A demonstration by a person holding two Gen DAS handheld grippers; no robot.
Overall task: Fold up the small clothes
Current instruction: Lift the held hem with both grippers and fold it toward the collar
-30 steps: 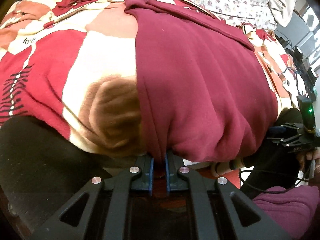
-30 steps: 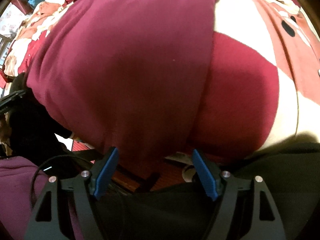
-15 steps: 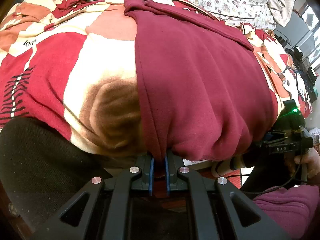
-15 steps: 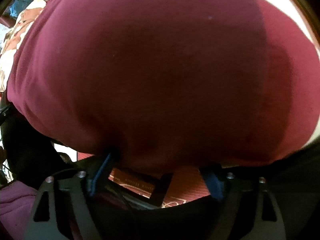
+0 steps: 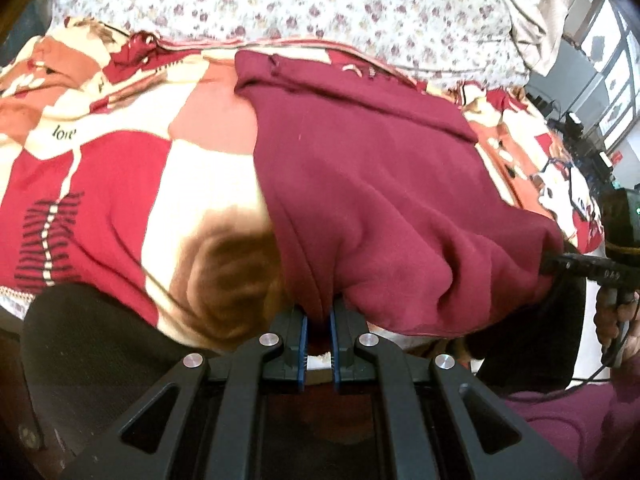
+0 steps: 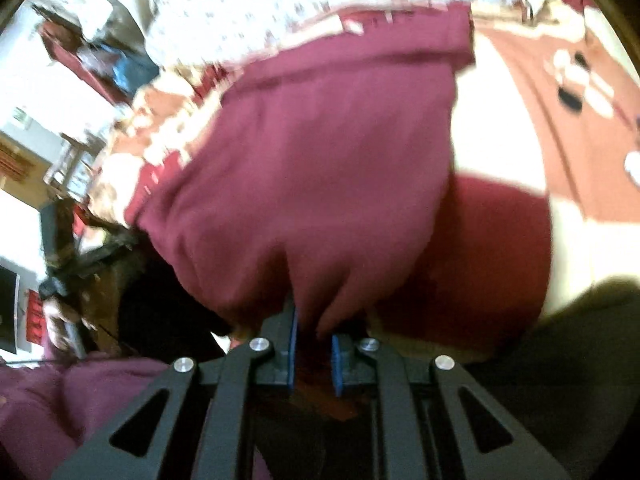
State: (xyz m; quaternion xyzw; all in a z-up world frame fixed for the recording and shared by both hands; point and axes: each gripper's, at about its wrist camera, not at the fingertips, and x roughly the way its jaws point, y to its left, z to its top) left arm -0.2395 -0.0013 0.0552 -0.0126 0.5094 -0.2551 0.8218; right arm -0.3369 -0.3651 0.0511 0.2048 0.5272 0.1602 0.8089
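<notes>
A maroon garment [image 5: 360,184] lies spread on a red, cream and brown patchwork blanket [image 5: 120,184], with its near hem raised off the bed's edge. My left gripper [image 5: 319,320] is shut on the hem's left part, and cloth bunches between its blue pads. In the right wrist view, which is blurred, the garment [image 6: 320,168] fills the middle. My right gripper [image 6: 314,328] has its jaws closing on a fold of the hem's right part, and the pads pinch it. That right gripper [image 5: 576,268] also shows at the garment's right corner in the left wrist view.
A floral sheet [image 5: 320,4] covers the bed beyond the blanket. Dark black fabric [image 5: 80,340] lies below the bed's near edge. A person's hand [image 5: 616,320] holds the right gripper's handle. A cluttered desk with cables [image 5: 580,132] stands at the far right.
The right gripper's wide-open jaws came in around the hem and closed on it. Both grippers rose, lifting the near hem, which now hangs in folds between them.
</notes>
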